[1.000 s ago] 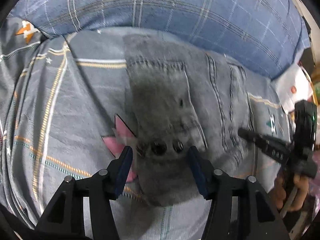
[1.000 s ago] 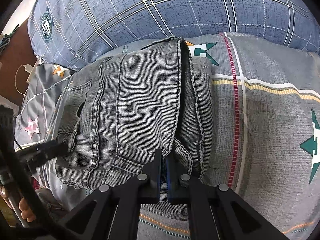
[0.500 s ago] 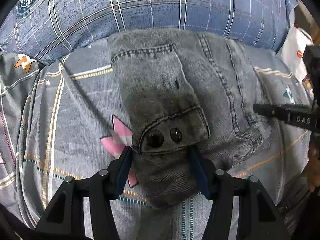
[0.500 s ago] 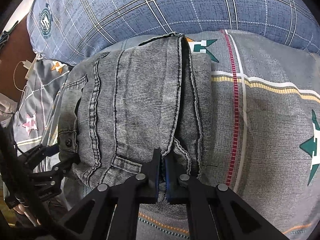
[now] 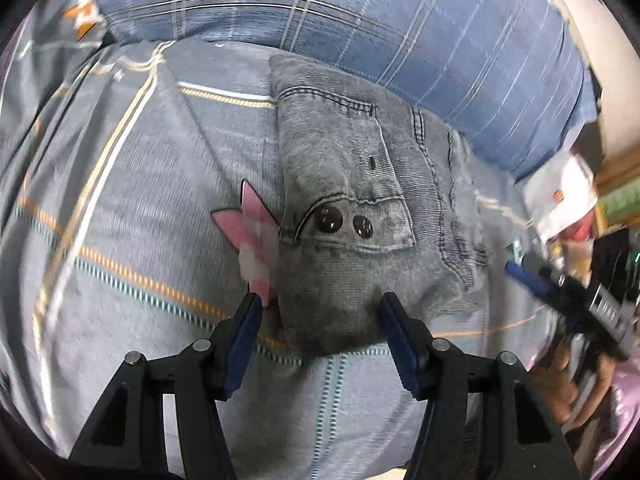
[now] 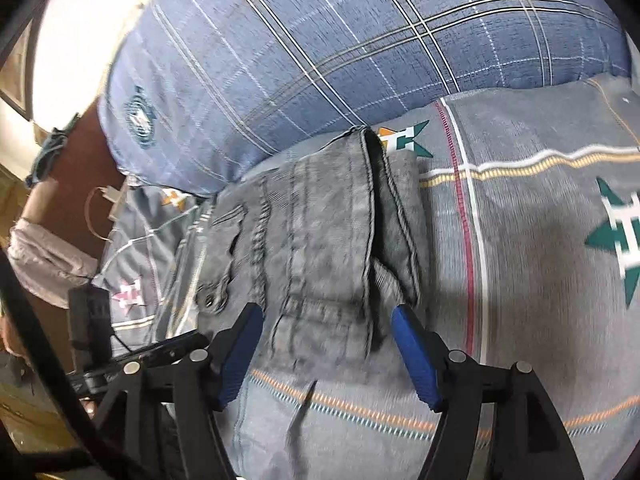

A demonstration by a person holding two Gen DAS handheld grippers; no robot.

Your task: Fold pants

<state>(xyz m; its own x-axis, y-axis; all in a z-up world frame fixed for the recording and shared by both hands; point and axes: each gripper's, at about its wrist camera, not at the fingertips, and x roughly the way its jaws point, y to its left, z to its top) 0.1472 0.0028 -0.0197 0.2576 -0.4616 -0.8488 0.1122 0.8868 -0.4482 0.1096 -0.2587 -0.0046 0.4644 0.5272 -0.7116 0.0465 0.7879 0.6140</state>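
Pants [image 5: 360, 216] of grey denim lie folded into a compact bundle on the grey patterned bedspread [image 5: 120, 208], their far edge up against the blue checked pillow [image 5: 400, 32]. Through my left wrist camera I see two dark buttons [image 5: 342, 222] on the top layer, and a pink star [image 5: 252, 232] printed on the spread peeks out at the bundle's left edge. My left gripper [image 5: 320, 308] stands with its jaws apart, the near end of the bundle lying between the blue pads without either one pressing on it. My right gripper [image 6: 328, 316] has just been opening; its jaws now stand wide, straddling the near end of the bundle, with the denim between them but not pinched. From the right wrist camera I see the fold's stacked edges running away from me toward the pillow, and a green star [image 6: 624, 236] on the spread well off to the right. At the right edge of the left view, a hand [image 5: 576, 384] holds the other gripper.
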